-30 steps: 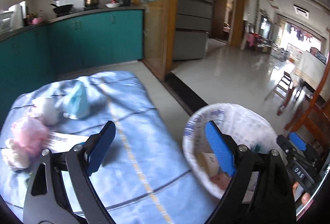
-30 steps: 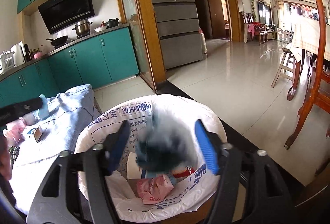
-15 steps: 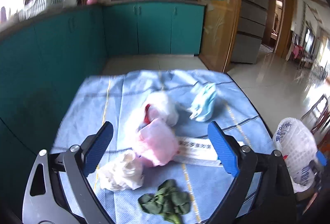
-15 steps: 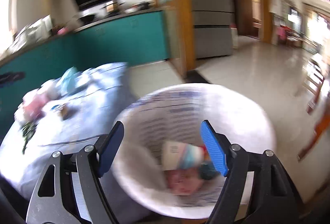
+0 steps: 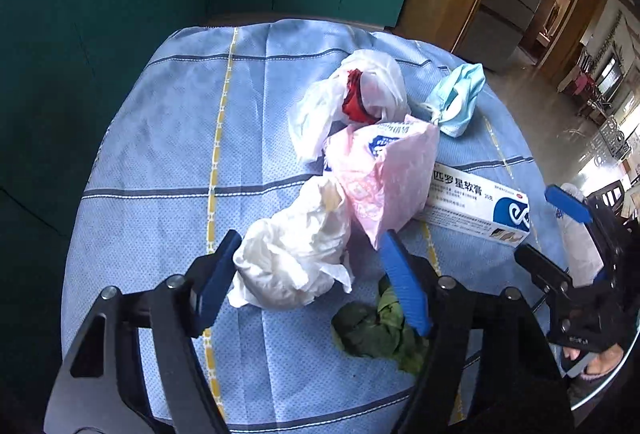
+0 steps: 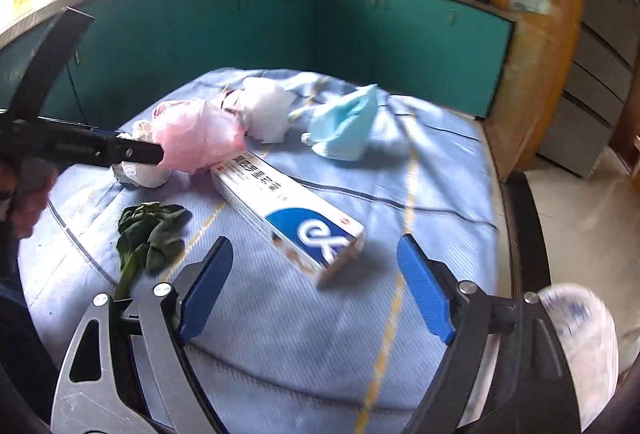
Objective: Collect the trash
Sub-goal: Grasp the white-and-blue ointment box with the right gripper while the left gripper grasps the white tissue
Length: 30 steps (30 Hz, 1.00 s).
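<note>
Trash lies on a table with a blue cloth (image 5: 160, 154). My left gripper (image 5: 310, 274) points down over a crumpled white tissue (image 5: 292, 258). Its jaws are closing with the tissue between them; the right pad stands clear of it. Behind the tissue are a pink plastic bag (image 5: 384, 178), a white bag (image 5: 372, 90) with something red inside, and a blue face mask (image 5: 456, 102). My right gripper (image 6: 316, 282) hovers just short of a white-and-blue carton (image 6: 288, 210), jaws opening, nothing held. Green leaves (image 6: 148, 230) lie left of the carton.
A bin with a white liner (image 6: 580, 346) stands off the table's right edge. Teal cabinets (image 6: 280, 26) run behind the table, with a wooden door frame (image 6: 532, 74) to the right. A hand (image 6: 28, 194) holds the left gripper at the left.
The left gripper came down onto the white tissue and its jaws narrowed. The right gripper let a dark wad fall into the bin, then swung left to the table, over the carton.
</note>
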Each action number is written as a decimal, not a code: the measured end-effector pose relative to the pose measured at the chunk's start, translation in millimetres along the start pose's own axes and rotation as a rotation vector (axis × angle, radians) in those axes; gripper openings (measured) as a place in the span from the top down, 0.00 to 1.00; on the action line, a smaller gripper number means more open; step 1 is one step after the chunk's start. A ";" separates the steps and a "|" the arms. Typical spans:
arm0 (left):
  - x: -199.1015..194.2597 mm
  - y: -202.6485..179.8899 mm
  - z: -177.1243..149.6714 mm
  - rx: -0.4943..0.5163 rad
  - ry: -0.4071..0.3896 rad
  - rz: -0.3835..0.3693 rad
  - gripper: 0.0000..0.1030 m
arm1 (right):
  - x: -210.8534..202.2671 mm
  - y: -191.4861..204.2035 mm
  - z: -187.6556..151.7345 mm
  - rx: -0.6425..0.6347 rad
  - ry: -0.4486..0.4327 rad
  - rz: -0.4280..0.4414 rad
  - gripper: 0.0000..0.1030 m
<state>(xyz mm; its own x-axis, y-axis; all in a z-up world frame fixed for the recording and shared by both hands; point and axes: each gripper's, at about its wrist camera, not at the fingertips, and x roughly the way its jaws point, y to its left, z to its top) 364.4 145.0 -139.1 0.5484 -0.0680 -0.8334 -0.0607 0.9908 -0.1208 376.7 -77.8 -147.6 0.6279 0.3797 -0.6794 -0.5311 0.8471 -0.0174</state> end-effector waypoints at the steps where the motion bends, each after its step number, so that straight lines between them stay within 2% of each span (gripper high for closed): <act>1: -1.0 0.5 -1.3 0.004 -0.001 0.000 0.29 | 10.3 3.3 5.8 -0.016 0.014 0.007 0.18; 6: -9.5 12.2 -4.4 -0.026 -0.019 -0.012 0.29 | 54.4 10.5 24.1 -0.056 0.095 0.041 0.18; 9: -15.1 18.8 -2.6 -0.035 -0.042 0.018 0.29 | 70.8 9.6 25.2 -0.048 0.142 0.075 0.18; 13: -21.7 27.1 -1.1 -0.061 -0.066 0.029 0.28 | 64.5 7.9 21.6 -0.007 0.148 0.110 0.47; 16: -24.0 30.5 -1.4 -0.079 -0.070 0.025 0.28 | 50.3 12.4 13.3 0.000 0.154 0.127 0.61; 22: -17.3 23.7 -0.6 -0.061 -0.058 0.022 0.18 | 0.0 23.6 -26.6 0.033 0.171 0.025 0.61; 26: -1.8 10.1 4.4 -0.023 -0.043 0.035 0.18 | -39.2 23.5 -55.6 0.112 0.138 -0.008 0.60; 28: 6.9 0.7 5.2 0.012 -0.031 0.057 0.18 | -46.3 21.9 -62.3 0.139 0.118 -0.029 0.39; 29: 10.0 -2.9 4.5 0.029 -0.025 0.067 0.19 | -46.7 21.3 -62.9 0.143 0.112 -0.050 0.35; 30: 12.9 -7.0 3.5 0.047 -0.020 0.078 0.28 | -48.2 21.1 -64.7 0.143 0.107 -0.082 0.32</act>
<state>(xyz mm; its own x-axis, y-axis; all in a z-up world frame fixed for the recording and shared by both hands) 374.8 137.7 -147.1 0.5599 0.0111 -0.8285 -0.0645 0.9975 -0.0302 298.4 -102.3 -162.7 0.5974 0.2722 -0.7543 -0.3899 0.9206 0.0234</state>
